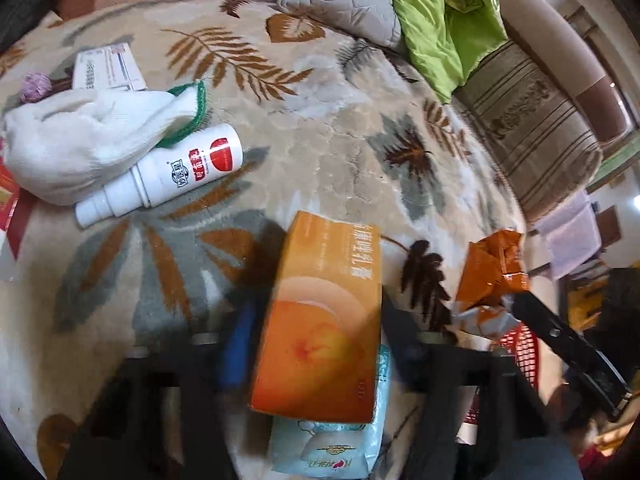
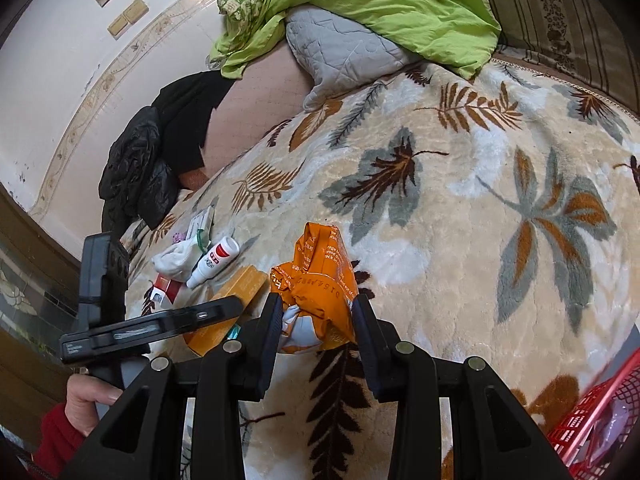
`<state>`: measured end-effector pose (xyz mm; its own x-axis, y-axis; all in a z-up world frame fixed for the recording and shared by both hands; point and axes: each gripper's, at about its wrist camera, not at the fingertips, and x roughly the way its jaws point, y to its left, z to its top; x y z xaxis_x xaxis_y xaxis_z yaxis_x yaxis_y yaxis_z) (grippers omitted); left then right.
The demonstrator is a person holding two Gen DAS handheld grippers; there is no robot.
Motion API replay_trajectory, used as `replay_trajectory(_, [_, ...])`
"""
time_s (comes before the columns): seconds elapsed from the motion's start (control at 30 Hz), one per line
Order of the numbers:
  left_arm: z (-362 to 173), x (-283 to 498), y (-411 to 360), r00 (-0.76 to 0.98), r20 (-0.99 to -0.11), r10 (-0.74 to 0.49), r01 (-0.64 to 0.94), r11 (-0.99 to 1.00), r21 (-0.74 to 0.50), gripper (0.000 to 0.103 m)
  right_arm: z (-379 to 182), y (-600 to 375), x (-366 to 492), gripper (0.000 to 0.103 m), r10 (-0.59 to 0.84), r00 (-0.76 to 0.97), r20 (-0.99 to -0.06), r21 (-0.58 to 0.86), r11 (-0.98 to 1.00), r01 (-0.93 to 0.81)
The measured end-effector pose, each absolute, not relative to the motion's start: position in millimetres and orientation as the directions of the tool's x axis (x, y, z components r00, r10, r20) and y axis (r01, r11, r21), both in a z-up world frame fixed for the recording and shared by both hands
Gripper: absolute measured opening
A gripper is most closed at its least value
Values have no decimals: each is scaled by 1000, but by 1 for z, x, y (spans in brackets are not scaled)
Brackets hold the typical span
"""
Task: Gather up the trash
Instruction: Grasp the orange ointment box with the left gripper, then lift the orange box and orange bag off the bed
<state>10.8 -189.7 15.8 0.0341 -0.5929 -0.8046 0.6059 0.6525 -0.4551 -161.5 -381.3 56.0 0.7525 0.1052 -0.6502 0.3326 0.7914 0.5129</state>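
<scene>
An orange carton (image 1: 320, 320) with printed characters lies on the leaf-patterned blanket (image 1: 320, 140), partly over a pale blue packet (image 1: 328, 448). My left gripper (image 1: 320, 340) straddles the carton, and both blurred fingers sit against its long sides. In the right wrist view the same gripper (image 2: 208, 312) reaches over the carton (image 2: 240, 286) from the left. My right gripper (image 2: 316, 320) is shut on a crumpled orange wrapper (image 2: 320, 276), held just above the blanket (image 2: 460, 220). That wrapper (image 1: 490, 268) also shows at the right of the left wrist view.
A white glove (image 1: 80, 144), a white spray bottle (image 1: 168, 172), a white box (image 1: 108, 68) and a red packet (image 2: 166, 290) lie further left. A red mesh basket (image 2: 592, 420) stands at the bed's near right edge. A grey pillow (image 2: 344, 52) and green quilt (image 2: 380, 4) are at the back.
</scene>
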Motion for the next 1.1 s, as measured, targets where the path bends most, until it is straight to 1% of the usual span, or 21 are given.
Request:
replay_trajectory(0.17, [34,-13,-166,145,-776,-614,607,675,-421,50,66,-364,-164,39,110,756,-646,493,816,302])
replay_trajectory(0.3, [59,-47,-129,296,-737,-607,598,720,-353,50,78,-341,-169,39,127,770,-626,480,840,252])
replay_trajectory(0.47, [78,-105,-74,497,-695,-520,534,814,-228,50,87,-294,-173,39,128,782,-610,399,902,164])
replay_trajectory(0.63, [84,-141,-42,644,-628,-437,453,879,-147,50,93,-266,-173,39,97,801,-591,311,943,116])
replay_trajectory(0.77, [86,-140,-38,689,-611,-389,420,902,-101,50,91,-249,-168,39,118,799,-590,291,954,74])
replay_trajectory(0.9, [82,-134,-34,709,-615,-346,378,922,-82,50,93,-238,-169,39,123,809,-575,265,963,42])
replay_trajectory(1.1, [83,-119,-28,760,-596,-260,307,951,-23,50,87,-234,-159,39,148,805,-575,291,956,32])
